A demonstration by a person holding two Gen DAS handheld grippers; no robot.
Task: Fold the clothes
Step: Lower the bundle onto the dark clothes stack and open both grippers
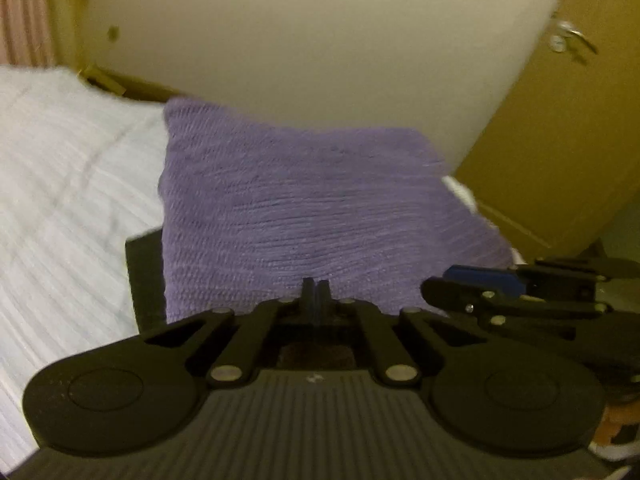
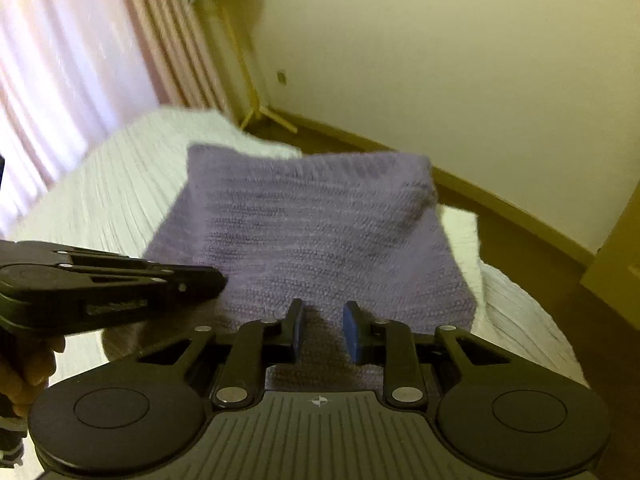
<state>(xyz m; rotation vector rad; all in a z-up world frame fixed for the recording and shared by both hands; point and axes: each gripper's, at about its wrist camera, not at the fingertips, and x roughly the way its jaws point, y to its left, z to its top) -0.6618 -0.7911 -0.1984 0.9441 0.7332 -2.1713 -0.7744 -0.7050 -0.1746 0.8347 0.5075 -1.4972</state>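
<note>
Bedding first: white ribbed bedspread (image 2: 120, 200), spread over the mattress and filling the left of both views. Behind it, plain cream wall (image 2: 440, 60), then pink pleated curtain (image 2: 80, 60) to the left. Below the wall, brown floor (image 2: 500, 240). At the right of the left wrist view, yellow-brown wooden door (image 1: 552, 152) with a metal lever handle (image 1: 572, 40).

On the bedspread, purple knitted garment (image 1: 300, 200), folded into a rough rectangle. Lies flat near the bed's corner, far edge slightly rumpled, near edge running beneath both tools.

Black left gripper (image 1: 316, 290) at the garment's near edge, tilted down at the knit. Jaws fully together, no gap showing; impossible to tell whether any fabric is pinched between the tips. Appears side-on in the right wrist view too, tip against the garment's left border.

Black right gripper (image 2: 322, 320) just beside it, over the same near edge. Blue pads (image 2: 354, 332) partly apart, purple knit visible in the gap, neither pad seen pressing on it.

At the lower left of the right wrist view, hand (image 2: 28, 372) wrapped round the left gripper's handle, blurred.
</note>
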